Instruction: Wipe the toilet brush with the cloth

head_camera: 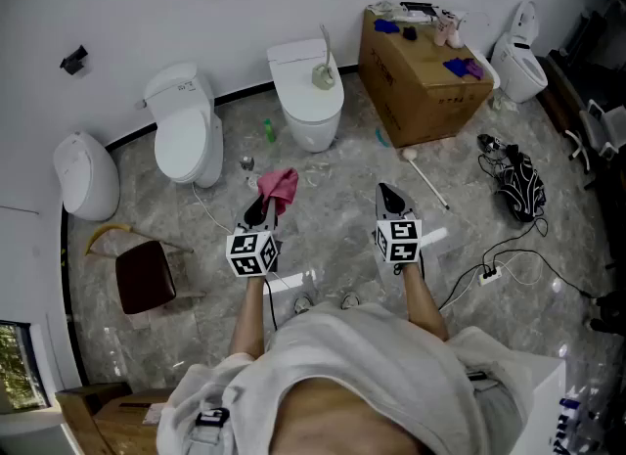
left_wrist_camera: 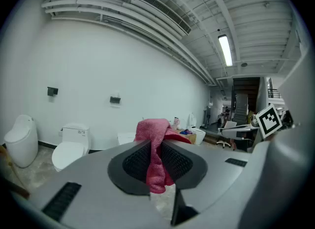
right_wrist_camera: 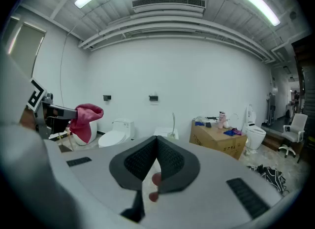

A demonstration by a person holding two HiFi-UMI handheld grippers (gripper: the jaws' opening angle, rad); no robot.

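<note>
- Far left, by the wall: rounded toilet (head_camera: pixel 86 174), with a brown stool (head_camera: pixel 145 275) just beside it.
- Second toilet (head_camera: pixel 184 125), lid down.
- Left gripper (head_camera: pixel 262 206), jaws clamped on the pink cloth (head_camera: pixel 279 187), which bunches above the tips.
- Centre: third toilet (head_camera: pixel 308 96). The toilet brush (head_camera: pixel 324 67) stands in its holder on the closed lid, well apart from both grippers, with open floor between.
- Right gripper (head_camera: pixel 391 199), jaws pressed together, empty.
- Right: cardboard box (head_camera: pixel 421 71), white long-handled tool (head_camera: pixel 423 171) on the floor, black bag (head_camera: pixel 518 187) among cables, fourth toilet (head_camera: pixel 518 57).

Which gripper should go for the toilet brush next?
Right. The right gripper is empty, jaws together, free to fetch the toilet brush standing on the middle toilet; the left gripper is clamped on the cloth.
</note>
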